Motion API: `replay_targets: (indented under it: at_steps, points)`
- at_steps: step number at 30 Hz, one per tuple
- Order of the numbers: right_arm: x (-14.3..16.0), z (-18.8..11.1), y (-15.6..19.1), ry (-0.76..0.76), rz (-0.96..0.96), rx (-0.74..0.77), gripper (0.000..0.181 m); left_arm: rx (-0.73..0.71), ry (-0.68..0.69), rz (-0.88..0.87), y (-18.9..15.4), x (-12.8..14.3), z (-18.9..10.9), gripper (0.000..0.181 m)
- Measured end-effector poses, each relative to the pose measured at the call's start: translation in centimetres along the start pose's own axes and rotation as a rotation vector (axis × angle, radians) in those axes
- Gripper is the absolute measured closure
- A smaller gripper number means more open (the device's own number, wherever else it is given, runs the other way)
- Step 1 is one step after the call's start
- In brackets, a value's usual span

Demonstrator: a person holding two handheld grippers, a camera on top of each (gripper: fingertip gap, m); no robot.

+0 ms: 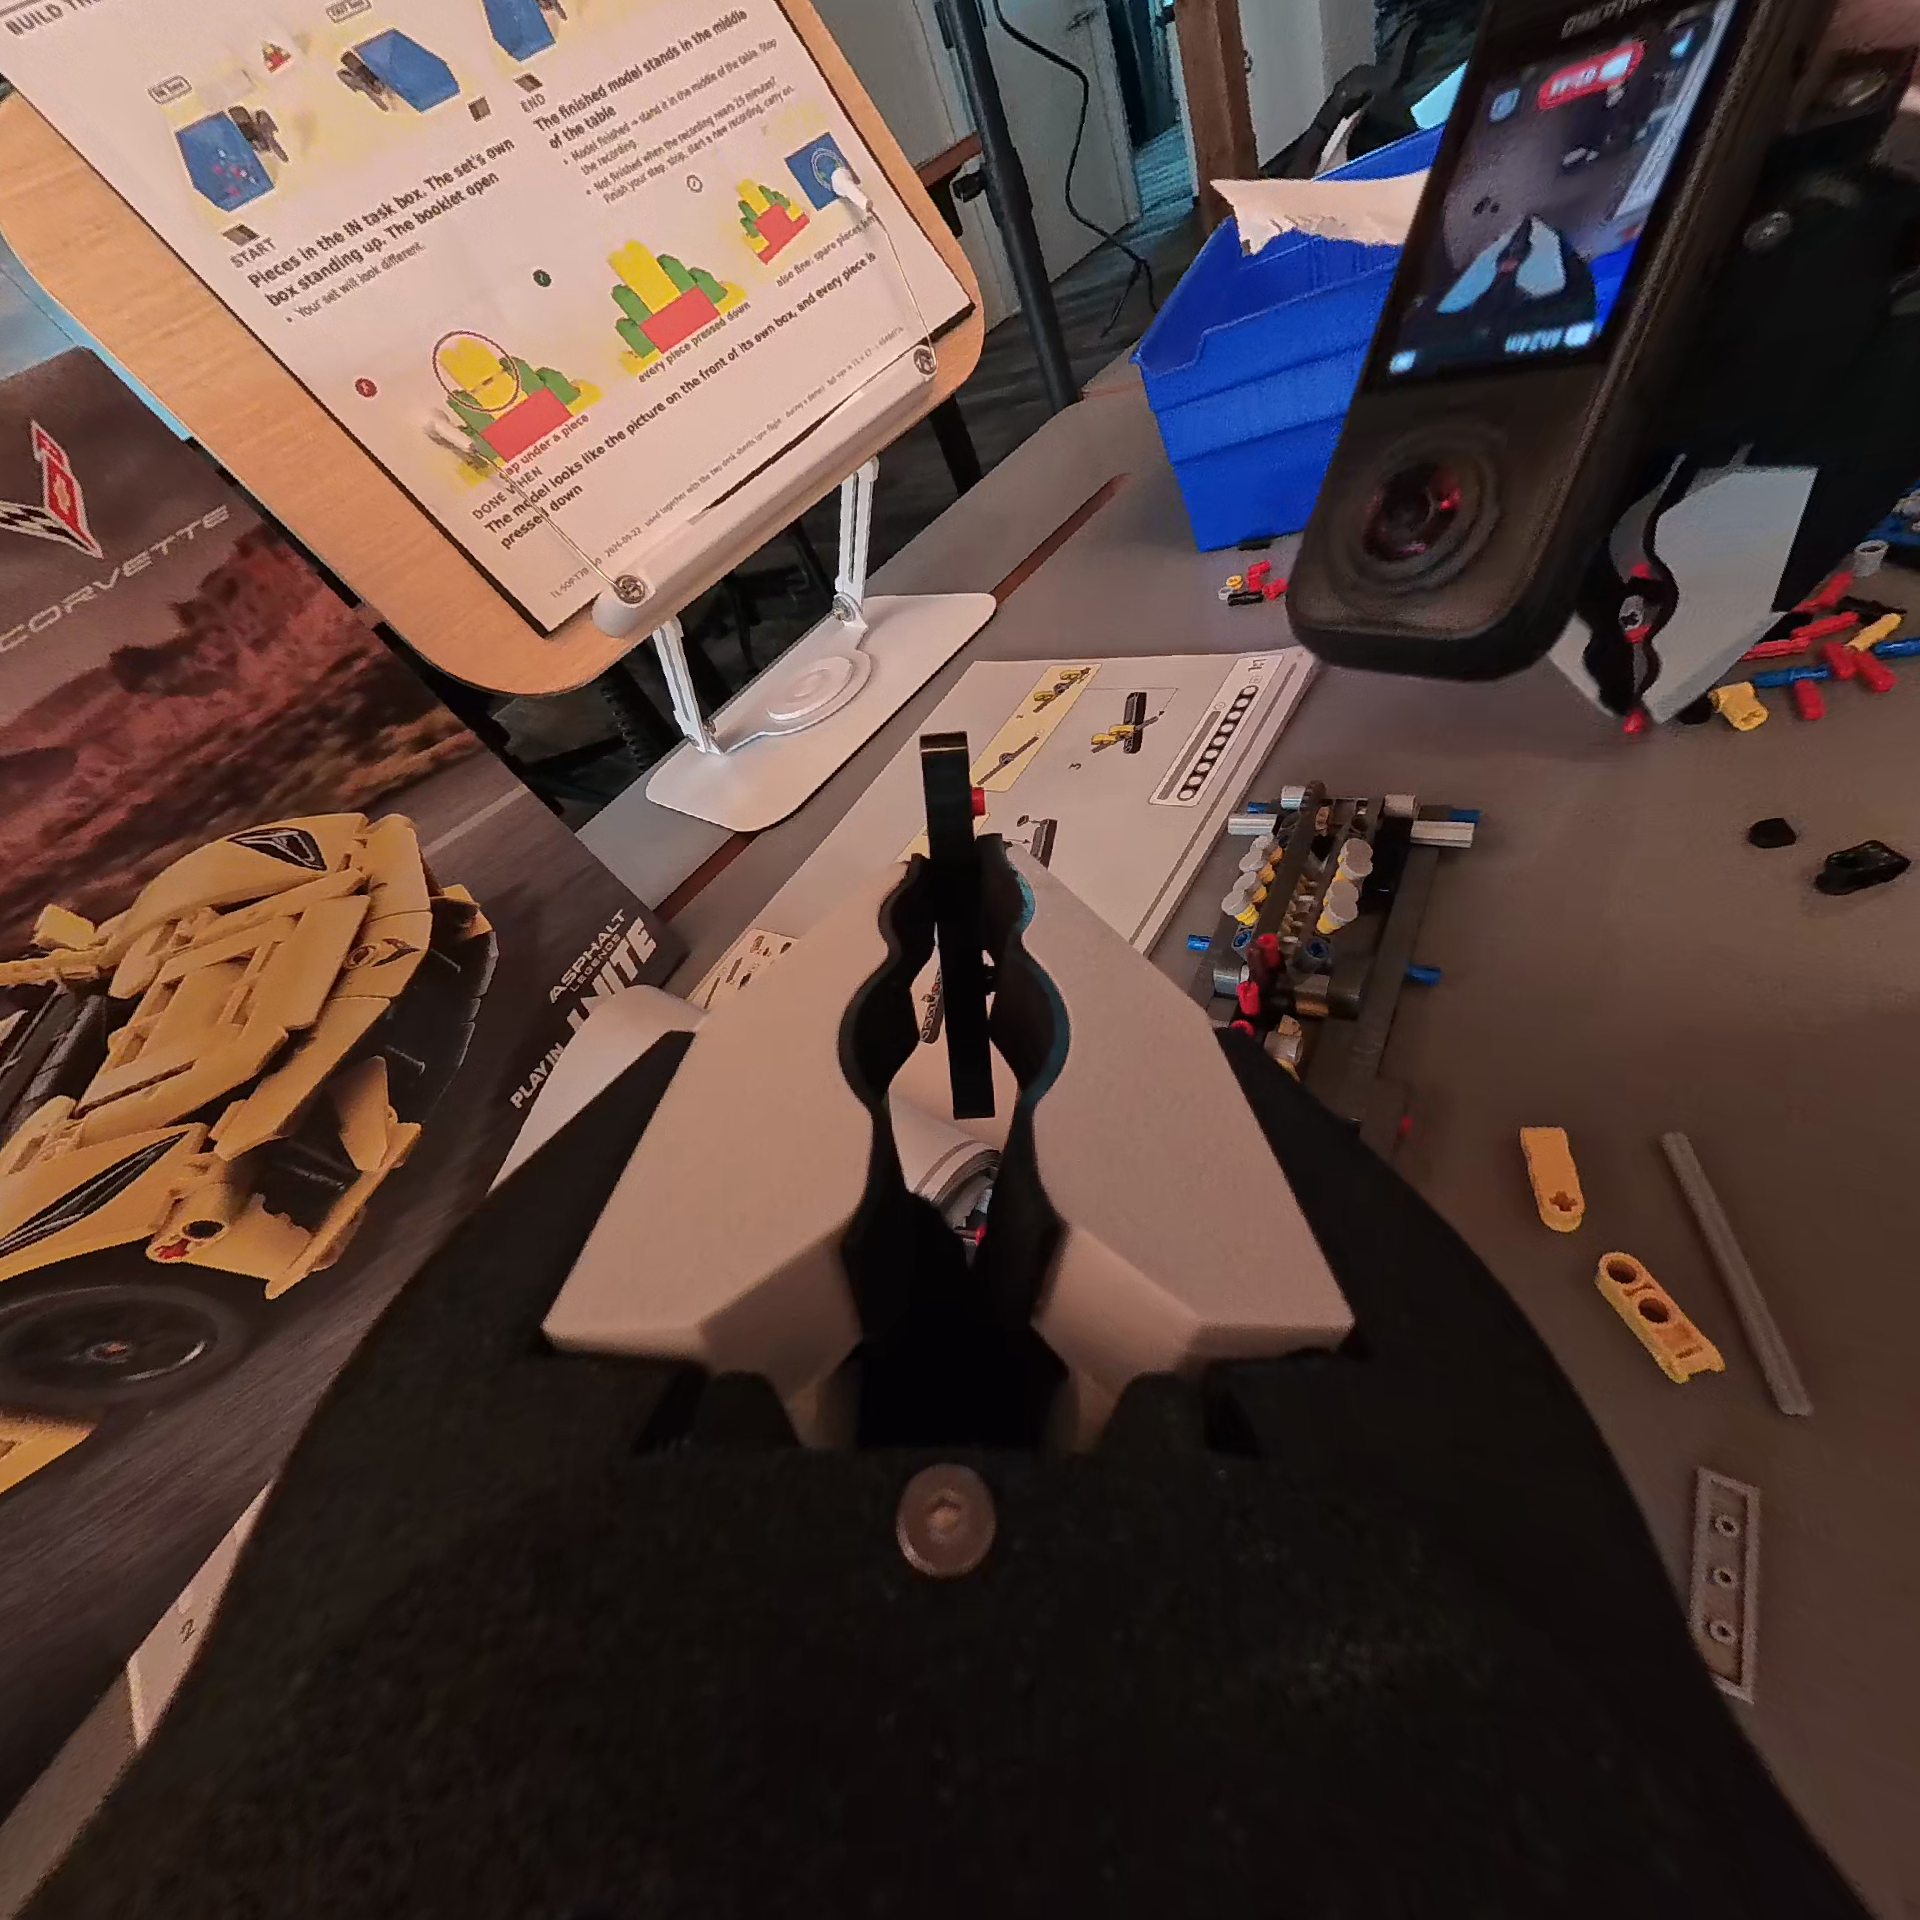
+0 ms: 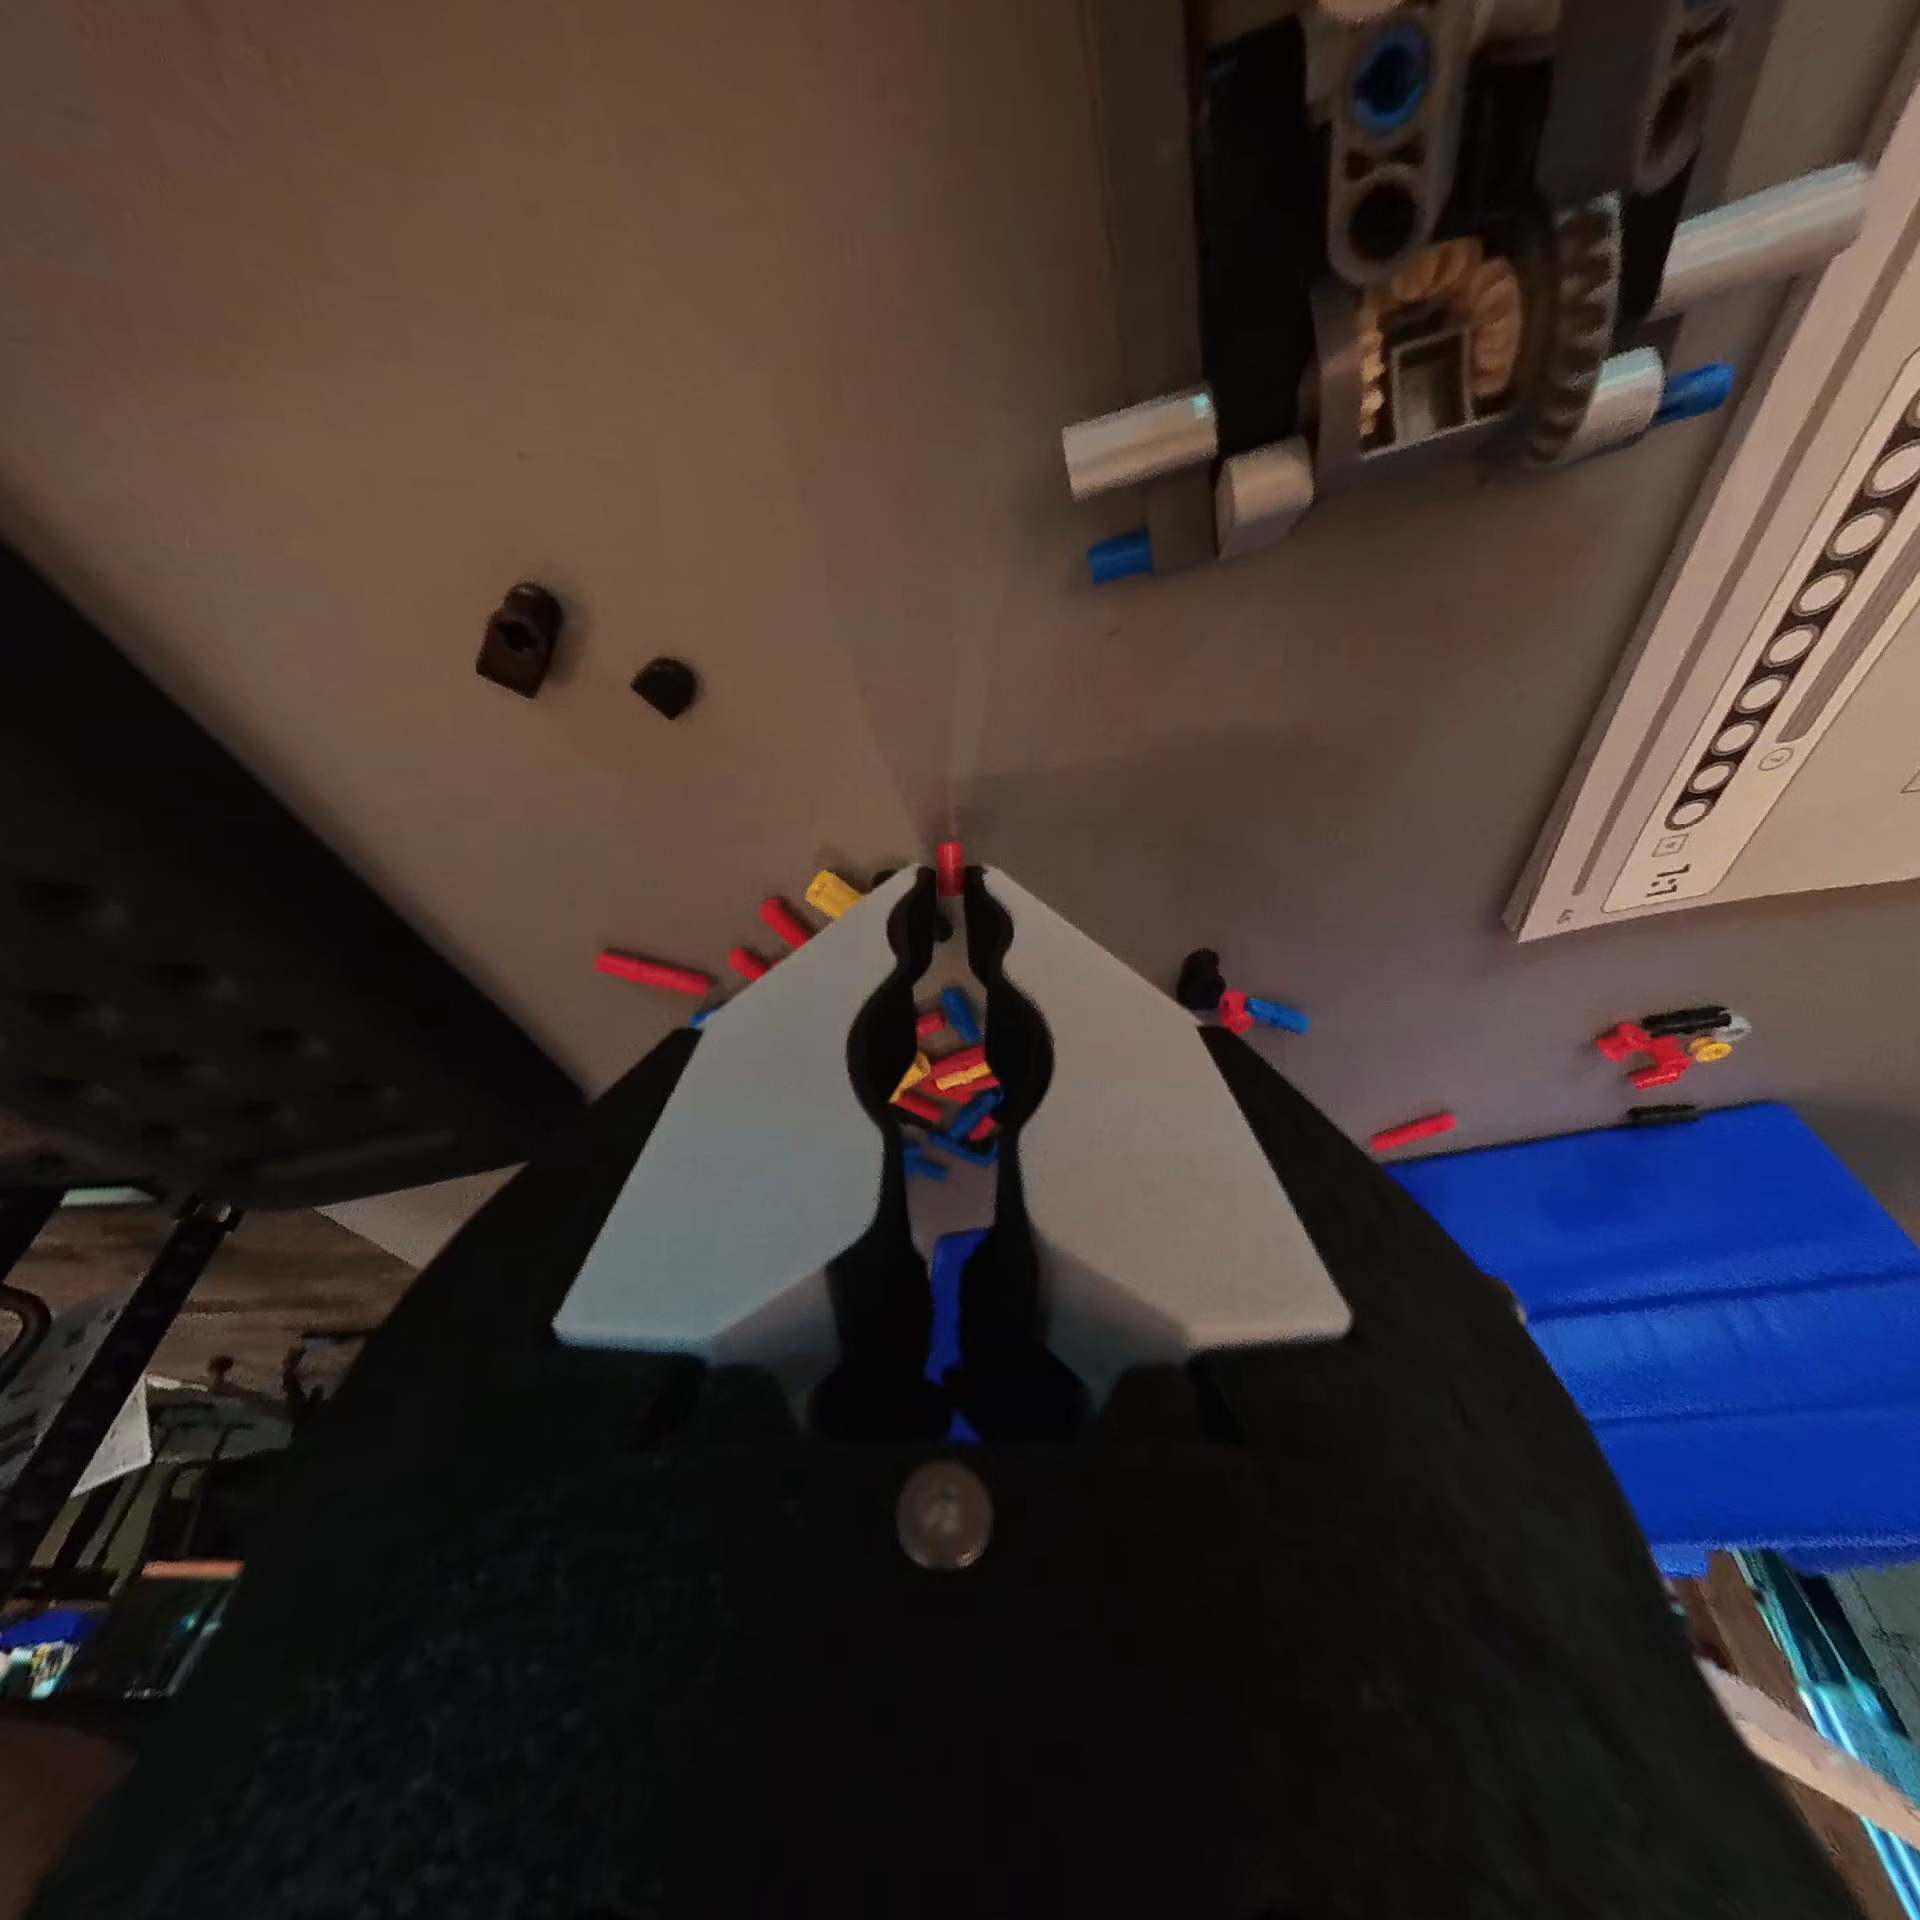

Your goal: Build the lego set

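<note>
My left gripper [image 1: 961, 862] is shut on a long black beam [image 1: 945, 800], held upright above the open instruction booklet [image 1: 1143, 748]. A red pin [image 1: 978, 799] shows at the beam's side. My right gripper [image 2: 948, 878] is shut on a small red pin [image 2: 948, 868], above a pile of red, blue and yellow pins [image 2: 951, 1081]. It also shows in the left wrist view [image 1: 1631, 707], high at the right, pointing down. The partly built grey and black chassis [image 1: 1320, 914] lies beside the booklet and also shows in the right wrist view [image 2: 1455, 260].
A blue bin [image 1: 1247, 395] stands at the back right. A sheet on a wooden stand [image 1: 520, 260] and the set's box [image 1: 208, 935] are at the left. Two yellow pieces [image 1: 1652, 1314], a grey axle [image 1: 1735, 1268], a grey plate [image 1: 1725, 1579] and two black pieces [image 2: 520, 639] lie loose.
</note>
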State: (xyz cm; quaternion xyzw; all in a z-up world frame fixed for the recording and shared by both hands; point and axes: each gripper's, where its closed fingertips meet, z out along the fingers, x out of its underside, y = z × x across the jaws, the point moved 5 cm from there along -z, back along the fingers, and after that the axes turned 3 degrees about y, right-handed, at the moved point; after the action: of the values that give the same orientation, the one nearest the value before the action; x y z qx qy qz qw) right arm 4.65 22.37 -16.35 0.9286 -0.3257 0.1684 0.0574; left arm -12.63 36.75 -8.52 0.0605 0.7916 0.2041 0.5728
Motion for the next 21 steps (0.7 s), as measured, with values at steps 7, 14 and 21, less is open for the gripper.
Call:
replay_targets:
  at_steps: [7, 14, 21]
  points:
    - [0.53, 0.47, -0.65, 0.150, -0.012, 0.076, 0.176, -0.008, -0.001, 0.003, 0.20, -0.02, -0.09, 0.175]
    - [0.69, 0.97, -0.84, 0.280, -0.062, 0.159, 0.176, -0.011, 0.000, 0.017, 0.10, -0.07, -0.11, 0.175]
    - [0.28, 0.91, -0.69, 0.252, -0.050, 0.151, 0.173, -0.011, 0.001, 0.016, 0.13, -0.07, -0.11, 0.175]
